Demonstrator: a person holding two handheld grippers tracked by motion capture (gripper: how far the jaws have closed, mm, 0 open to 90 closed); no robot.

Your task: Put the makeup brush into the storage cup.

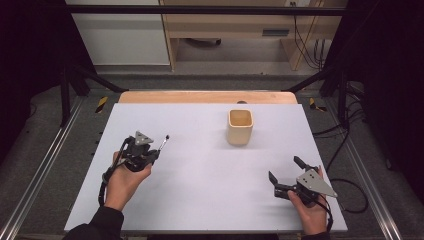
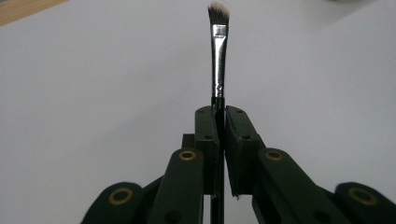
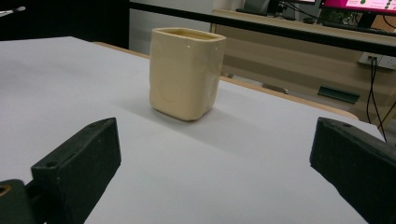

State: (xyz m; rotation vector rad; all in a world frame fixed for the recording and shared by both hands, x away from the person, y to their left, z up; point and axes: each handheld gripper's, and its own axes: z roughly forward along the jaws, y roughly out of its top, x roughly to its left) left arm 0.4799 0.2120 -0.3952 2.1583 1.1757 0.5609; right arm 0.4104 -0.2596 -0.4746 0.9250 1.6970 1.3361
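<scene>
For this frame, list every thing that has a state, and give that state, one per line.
Left gripper: shut on the brush handle, held above the table.
Brush: clamped between the jaws, bristles pointing away from the gripper, off the table.
Right gripper: open, holding nothing, facing the cup.
Cup: upright on the table, mouth open, nothing seen inside, touched by neither gripper.

At the frame's centre, the brush [image 2: 218, 56] shows a shiny silver ferrule and dark bristles tipped white. The cup [image 1: 240, 126], upper right of centre, is plain cream-yellow. The table [image 1: 200, 180] is pale lavender-grey with a light wooden edge.
</scene>
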